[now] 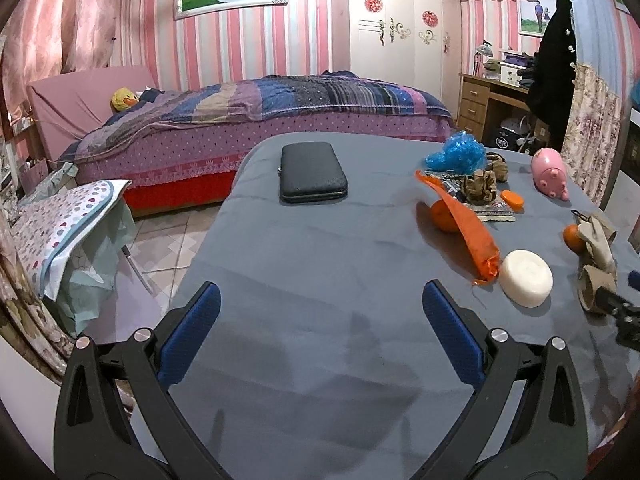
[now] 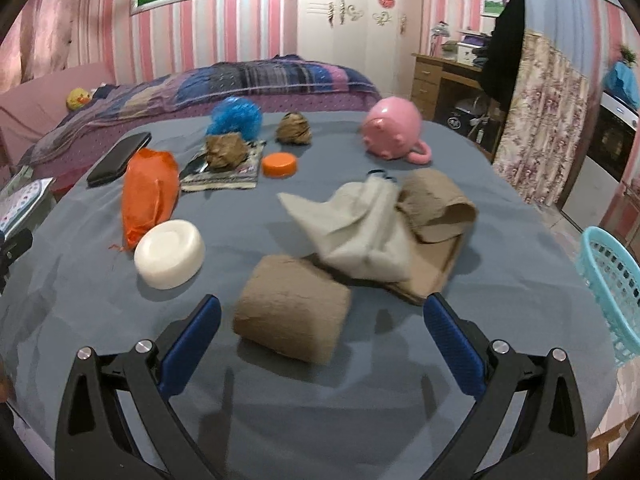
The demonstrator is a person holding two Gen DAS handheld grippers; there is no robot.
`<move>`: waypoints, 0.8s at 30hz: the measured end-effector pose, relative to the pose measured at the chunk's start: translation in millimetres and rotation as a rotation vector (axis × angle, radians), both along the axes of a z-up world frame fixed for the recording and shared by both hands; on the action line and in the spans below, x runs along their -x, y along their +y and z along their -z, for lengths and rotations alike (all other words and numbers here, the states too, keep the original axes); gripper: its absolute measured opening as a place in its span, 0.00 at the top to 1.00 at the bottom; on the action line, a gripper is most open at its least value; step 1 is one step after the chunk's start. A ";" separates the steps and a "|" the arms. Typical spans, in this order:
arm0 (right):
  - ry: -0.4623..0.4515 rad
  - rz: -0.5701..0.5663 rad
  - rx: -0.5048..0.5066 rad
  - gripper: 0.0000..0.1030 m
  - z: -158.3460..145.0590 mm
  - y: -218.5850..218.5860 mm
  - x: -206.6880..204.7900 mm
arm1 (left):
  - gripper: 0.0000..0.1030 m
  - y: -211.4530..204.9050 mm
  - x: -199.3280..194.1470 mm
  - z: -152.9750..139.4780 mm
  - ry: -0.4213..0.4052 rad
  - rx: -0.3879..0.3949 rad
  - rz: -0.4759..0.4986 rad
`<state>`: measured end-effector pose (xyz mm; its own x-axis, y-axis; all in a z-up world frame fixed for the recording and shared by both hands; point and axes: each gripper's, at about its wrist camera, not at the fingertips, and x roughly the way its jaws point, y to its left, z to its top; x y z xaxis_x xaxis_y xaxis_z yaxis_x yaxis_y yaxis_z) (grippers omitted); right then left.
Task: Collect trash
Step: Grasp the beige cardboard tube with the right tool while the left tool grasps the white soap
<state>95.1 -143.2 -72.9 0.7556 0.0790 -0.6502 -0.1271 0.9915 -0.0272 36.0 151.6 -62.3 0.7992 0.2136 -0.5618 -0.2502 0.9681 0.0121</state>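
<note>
- Right gripper (image 2: 322, 320) hovered with jaws apart – brown paper roll (image 2: 292, 308) lay between them, near the table's (image 2: 120, 320) front edge.
- Left gripper (image 1: 321, 308) – jaws apart, holding nothing.

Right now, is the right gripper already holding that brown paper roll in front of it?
No, the right gripper is open, and the brown paper roll lies on the blue tablecloth between its fingers, untouched.
</note>
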 end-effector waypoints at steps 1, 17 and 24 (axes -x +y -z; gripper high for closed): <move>0.015 -0.004 -0.004 0.06 2.5 2.1 -3.2 | 0.05 -1.3 -0.5 0.2 0.000 0.004 0.005; 0.038 -0.081 -0.090 0.48 -3.5 -33.3 8.6 | 0.05 -78.9 -8.0 -3.2 0.042 0.082 0.161; 0.023 -0.015 -0.090 0.48 -8.6 -78.3 17.2 | 0.07 -122.3 -24.3 12.2 0.107 0.122 0.204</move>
<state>77.9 -221.4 -64.4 0.7387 0.1494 -0.6573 -0.1416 0.9878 0.0653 60.3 29.3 -74.5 0.7536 -0.0209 -0.6570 -0.0531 0.9943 -0.0925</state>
